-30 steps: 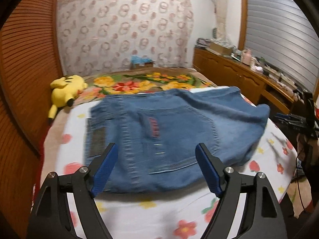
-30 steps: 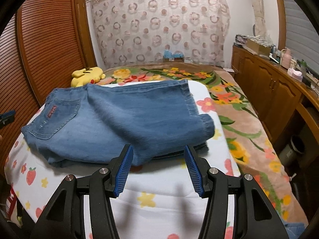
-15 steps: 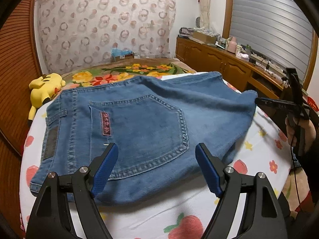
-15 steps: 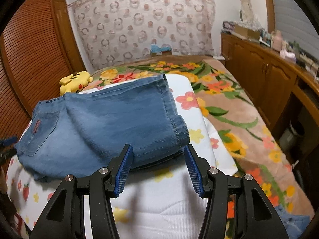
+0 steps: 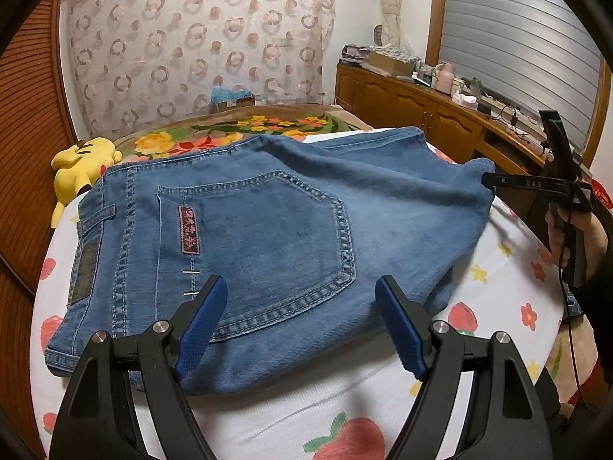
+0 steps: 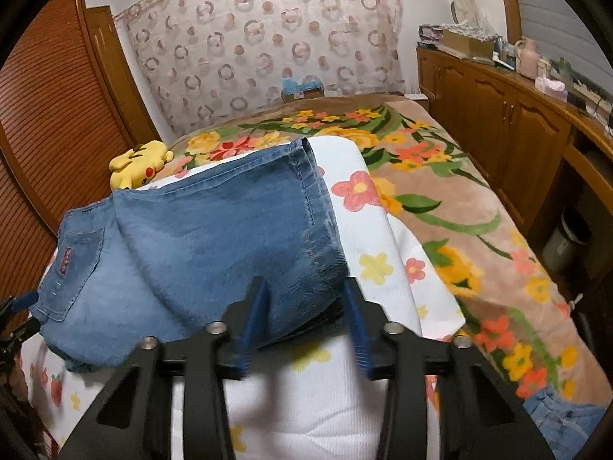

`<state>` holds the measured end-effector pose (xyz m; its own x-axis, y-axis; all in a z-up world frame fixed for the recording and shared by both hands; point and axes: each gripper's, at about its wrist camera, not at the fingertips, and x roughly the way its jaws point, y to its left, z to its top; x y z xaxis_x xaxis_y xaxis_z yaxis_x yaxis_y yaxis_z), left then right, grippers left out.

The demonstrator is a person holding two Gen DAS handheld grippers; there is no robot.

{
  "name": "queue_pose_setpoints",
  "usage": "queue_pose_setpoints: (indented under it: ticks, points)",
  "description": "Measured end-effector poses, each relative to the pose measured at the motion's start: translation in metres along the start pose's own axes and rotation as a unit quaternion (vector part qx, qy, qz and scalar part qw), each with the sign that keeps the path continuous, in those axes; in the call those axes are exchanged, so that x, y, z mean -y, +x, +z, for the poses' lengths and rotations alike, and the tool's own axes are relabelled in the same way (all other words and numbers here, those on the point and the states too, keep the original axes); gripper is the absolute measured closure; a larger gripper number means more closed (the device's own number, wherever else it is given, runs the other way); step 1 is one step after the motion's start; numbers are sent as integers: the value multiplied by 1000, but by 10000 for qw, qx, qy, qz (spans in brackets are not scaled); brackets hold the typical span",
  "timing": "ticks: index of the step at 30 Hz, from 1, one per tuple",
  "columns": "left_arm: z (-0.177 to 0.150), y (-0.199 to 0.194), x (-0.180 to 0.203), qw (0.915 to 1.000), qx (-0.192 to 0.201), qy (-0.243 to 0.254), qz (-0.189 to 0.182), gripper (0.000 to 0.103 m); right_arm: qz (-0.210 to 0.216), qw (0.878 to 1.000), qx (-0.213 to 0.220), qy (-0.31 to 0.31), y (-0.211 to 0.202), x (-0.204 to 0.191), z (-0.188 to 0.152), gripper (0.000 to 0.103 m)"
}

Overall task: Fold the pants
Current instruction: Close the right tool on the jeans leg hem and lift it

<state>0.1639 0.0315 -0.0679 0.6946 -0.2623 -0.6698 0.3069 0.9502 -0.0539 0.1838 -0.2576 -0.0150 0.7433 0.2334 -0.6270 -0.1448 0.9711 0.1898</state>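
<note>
While the left tool (image 5: 299, 322) hangs with its jaws spread wide and nothing between them, just above the near edge of the folded jeans (image 5: 268, 237), the right tool (image 6: 306, 320) is closing its jaws around the jeans' hem corner; motion blur hides whether the pads touch the cloth. The jeans lie back pocket up on a white flower-print sheet (image 6: 329, 395) spread over the bed. Beyond them, a floral blanket (image 6: 452, 176) covers the bed's far part, a yellow plush toy (image 5: 82, 166) rests by the wooden wall, and a circle-patterned curtain (image 5: 199, 46) hangs behind.
</note>
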Motion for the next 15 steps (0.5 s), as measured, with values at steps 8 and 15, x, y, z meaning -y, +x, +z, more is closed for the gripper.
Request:
queue_pose_setpoints:
  ticks: [8, 15]
  points:
    - [0, -2, -1, 10000, 33, 14, 62, 23, -2, 9975, 207, -670, -12, -30, 5, 95]
    - [0, -15, -14, 9998, 142, -96, 142, 23, 545, 9927, 346, -1022, -27, -63, 9, 96]
